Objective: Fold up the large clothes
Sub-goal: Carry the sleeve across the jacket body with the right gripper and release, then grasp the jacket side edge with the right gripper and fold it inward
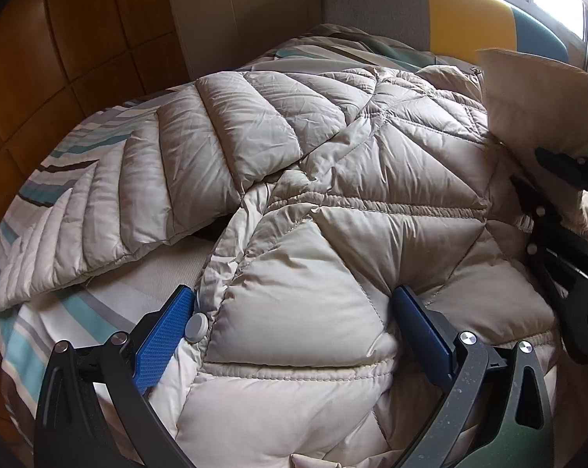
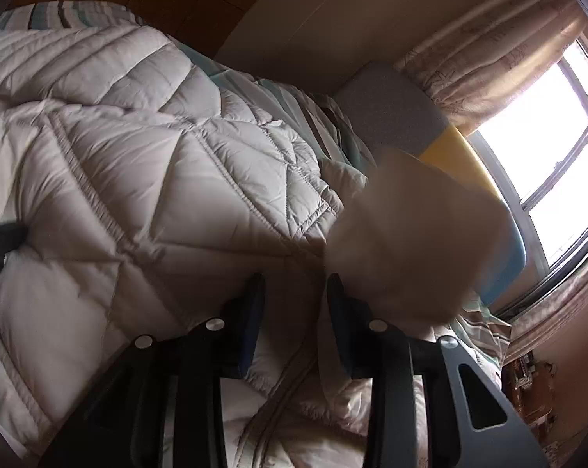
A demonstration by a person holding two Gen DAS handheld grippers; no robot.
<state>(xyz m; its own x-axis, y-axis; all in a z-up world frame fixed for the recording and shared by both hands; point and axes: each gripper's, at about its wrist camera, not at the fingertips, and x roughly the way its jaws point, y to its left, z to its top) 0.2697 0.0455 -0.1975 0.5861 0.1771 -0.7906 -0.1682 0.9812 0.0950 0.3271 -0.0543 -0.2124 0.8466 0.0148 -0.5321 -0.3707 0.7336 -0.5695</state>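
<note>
The left hand-held gripper (image 1: pixel 294 319) straddles the puffy hem of the quilted coat (image 1: pixel 333 179), jaws spread, nothing pinched yet. The right hand-held gripper (image 2: pixel 295 304) pinches the coat's far edge. The coat lies spread on the bed (image 1: pixel 59 312). Close on the hem before lifting; keep the sleeve (image 1: pixel 137 179) flat.

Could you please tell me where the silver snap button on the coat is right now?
In the left wrist view, the snap button sits at the coat's front edge, touching the left tool's left blue pad.
</note>
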